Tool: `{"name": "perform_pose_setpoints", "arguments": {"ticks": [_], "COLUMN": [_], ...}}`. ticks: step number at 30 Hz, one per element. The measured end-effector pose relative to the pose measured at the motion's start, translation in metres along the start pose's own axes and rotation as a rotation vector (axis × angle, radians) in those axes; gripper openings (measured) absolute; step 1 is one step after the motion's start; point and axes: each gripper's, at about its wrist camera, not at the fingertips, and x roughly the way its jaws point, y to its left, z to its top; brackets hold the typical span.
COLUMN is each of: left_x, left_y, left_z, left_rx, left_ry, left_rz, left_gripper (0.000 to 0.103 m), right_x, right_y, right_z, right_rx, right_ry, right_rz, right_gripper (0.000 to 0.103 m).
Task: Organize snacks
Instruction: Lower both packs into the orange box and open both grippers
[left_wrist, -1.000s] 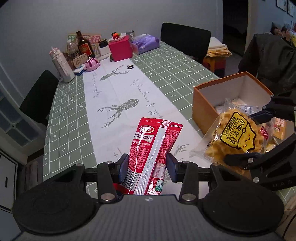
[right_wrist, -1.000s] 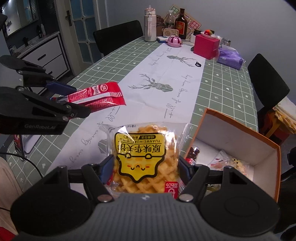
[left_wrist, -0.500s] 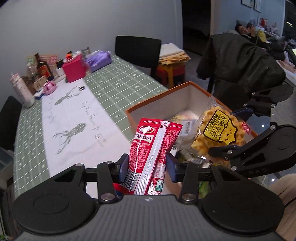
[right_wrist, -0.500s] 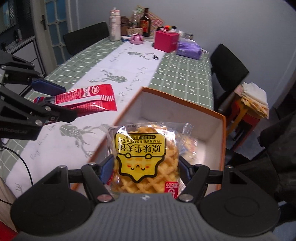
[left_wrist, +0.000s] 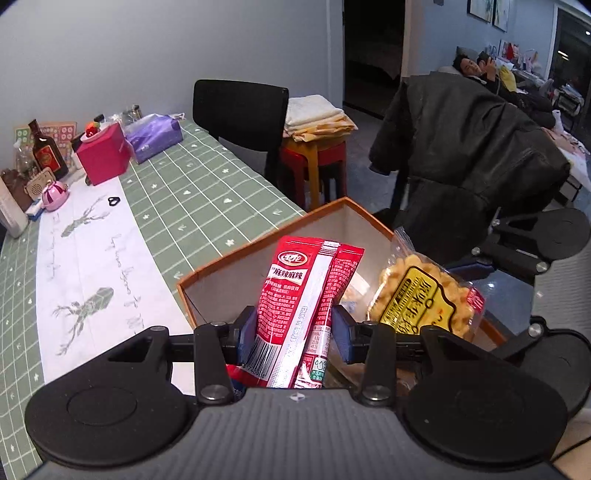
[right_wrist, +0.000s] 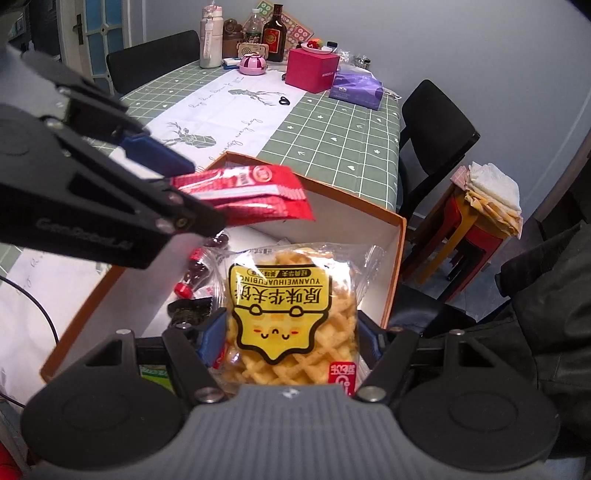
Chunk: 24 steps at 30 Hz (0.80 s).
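Observation:
My left gripper (left_wrist: 293, 334) is shut on a red snack packet (left_wrist: 308, 291) and holds it over the near left part of the orange box (left_wrist: 258, 245). My right gripper (right_wrist: 291, 341) is shut on a clear bag of yellow waffle biscuits (right_wrist: 291, 306) and holds it above the box's (right_wrist: 397, 266) inside. In the right wrist view the left gripper (right_wrist: 184, 199) and its red packet (right_wrist: 255, 194) hang over the box's far left corner. In the left wrist view the waffle bag (left_wrist: 424, 295) sits to the right of the packet. Several small snacks (right_wrist: 197, 273) lie in the box.
The box stands at the right end of a table with a green checked cloth (left_wrist: 207, 192) and white runner (left_wrist: 92, 258). A pink box (left_wrist: 103, 157), purple tissue pack (left_wrist: 155, 136), bottles (right_wrist: 275, 35) stand at the far end. Black chairs (left_wrist: 240, 114), red stool (right_wrist: 476, 236) and dark coat (left_wrist: 472, 147) stand beside.
Both grippers have moved right with their snacks, from over the table runner to above the open orange box. Both stay shut on their packets.

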Motion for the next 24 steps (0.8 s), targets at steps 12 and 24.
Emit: {"name": "perform_pose_setpoints", "arguments": {"ticks": [12, 24], "left_x": [0.067, 0.103], "left_y": [0.018, 0.01], "left_z": [0.007, 0.009], "left_rx": [-0.013, 0.057], "left_ry": [0.128, 0.197], "left_rz": [0.047, 0.072], "left_gripper": [0.049, 0.039], "right_x": [0.053, 0.094], "right_y": [-0.014, -0.017], "right_z": [0.018, 0.031], "right_rx": [-0.052, -0.068], "right_ry": [-0.006, 0.105], "right_rz": [0.037, 0.142], "right_gripper": [0.07, 0.072]}}
